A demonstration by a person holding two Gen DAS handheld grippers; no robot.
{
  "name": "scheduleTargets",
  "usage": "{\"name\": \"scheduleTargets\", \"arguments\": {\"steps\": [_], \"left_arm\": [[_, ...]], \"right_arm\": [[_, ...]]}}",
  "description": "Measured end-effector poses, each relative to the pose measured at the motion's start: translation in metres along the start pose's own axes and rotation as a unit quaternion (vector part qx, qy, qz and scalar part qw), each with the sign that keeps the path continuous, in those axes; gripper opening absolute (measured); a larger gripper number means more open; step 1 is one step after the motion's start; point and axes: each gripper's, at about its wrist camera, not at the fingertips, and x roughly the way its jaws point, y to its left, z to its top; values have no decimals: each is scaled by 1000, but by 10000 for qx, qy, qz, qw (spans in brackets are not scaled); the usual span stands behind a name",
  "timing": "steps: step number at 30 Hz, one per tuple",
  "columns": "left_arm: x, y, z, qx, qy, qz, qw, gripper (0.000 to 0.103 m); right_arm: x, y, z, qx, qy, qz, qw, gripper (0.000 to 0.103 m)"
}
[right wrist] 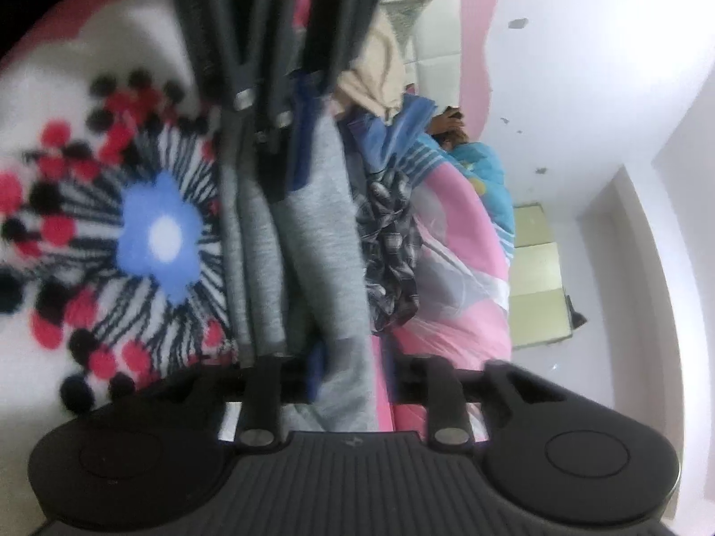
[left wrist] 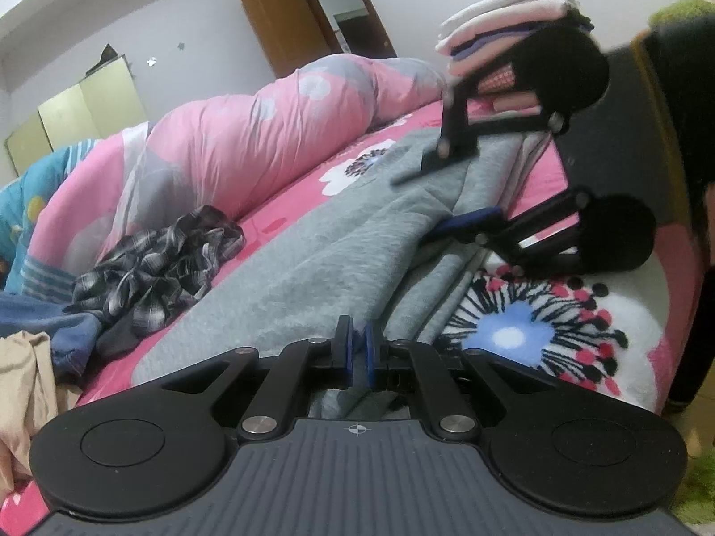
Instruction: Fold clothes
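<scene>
Grey fleece garment [left wrist: 313,268], partly folded into long layers, is spread across the pink bedsheet printed with large white, blue and black flowers [left wrist: 558,335]. Its near edge is pinched between the blue pads of the left gripper [left wrist: 356,353], whose jaws are clenched almost together. Further along the cloth, the right gripper [left wrist: 440,194] is seen lying on its side with its jaws released and well apart. A fold of the grey fabric passes between them, and only the lower blue pad lies against it.

Beside the garment, a crumpled black-and-white plaid shirt [left wrist: 156,263] is left on the sheet. Near it a blue denim piece [left wrist: 40,317] and a beige cloth [left wrist: 22,384] are heaped. Behind these a bulky pink quilt with pale flowers [left wrist: 250,134] is bunched along the bed. A stack of folded white, pink and purple clothes [left wrist: 505,13] is set at the far end of the bed, near the right gripper. A brown wooden door [left wrist: 277,22] and pale green cabinets [left wrist: 76,111] are seen against the white wall.
</scene>
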Motion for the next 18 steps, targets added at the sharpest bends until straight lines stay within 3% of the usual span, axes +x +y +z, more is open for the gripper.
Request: {"name": "scheduleTargets", "arguments": {"steps": [7, 10, 15, 16, 18], "left_arm": [[-23, 12, -6, -880, 134, -75, 9960, 7], [-45, 23, -5, -1537, 41, -124, 9880, 7], [-68, 56, 8, -2573, -384, -92, 9655, 8], [-66, 62, 12, -2702, -449, -41, 9617, 8], [-55, 65, 18, -2741, -421, 171, 9606, 8]], "right_arm": [[-25, -49, -21, 1538, 251, 750, 9849, 42], [-40, -74, -24, 2363, 23, 1030, 9662, 42], [-34, -110, -18, 3866, -461, 1128, 9141, 40], [-30, -116, -17, 4190, -486, 1083, 9002, 39], [-20, -124, -17, 4947, -467, 1105, 8608, 35]]}}
